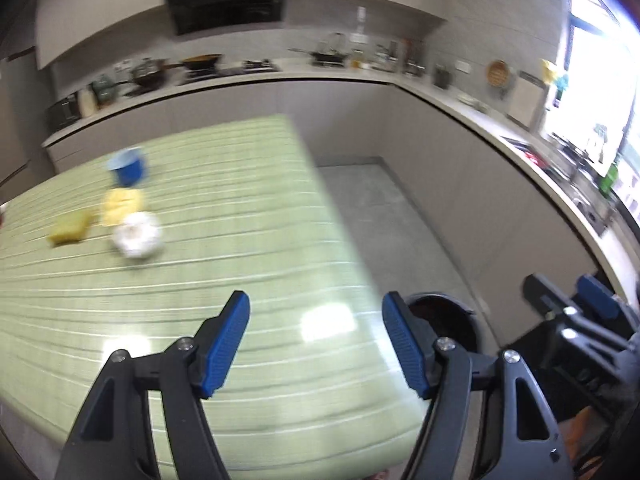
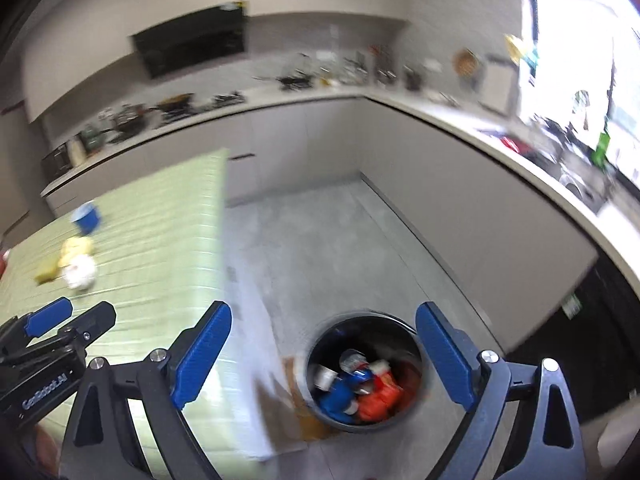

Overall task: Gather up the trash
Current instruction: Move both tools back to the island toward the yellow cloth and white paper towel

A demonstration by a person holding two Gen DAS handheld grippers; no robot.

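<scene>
- The left gripper (image 1: 316, 344), black with blue ribbed pads, hangs over the near part of a pale green striped table (image 1: 248, 264); its jaws stand apart with nothing between them.
- The right gripper (image 2: 324, 360), of the same make, is held above the grey floor (image 2: 320, 248) beside the table's edge; its jaws are spread wide and empty.
- Below the right gripper stands a round black trash bin (image 2: 416, 344) on the floor, close to the table's side. Inside it lie blue, red and silver pieces of rubbish, too blurred to name.
- On the far left of the table sit a blue cup (image 1: 129, 168), a yellow flat piece (image 1: 120, 205), a dull yellow sponge-like block (image 1: 71, 229) and a crumpled white ball of paper (image 1: 137, 235), all close together and blurred.
- A long pale kitchen counter (image 1: 448, 98) with pans and bottles curves round the room behind.
</scene>
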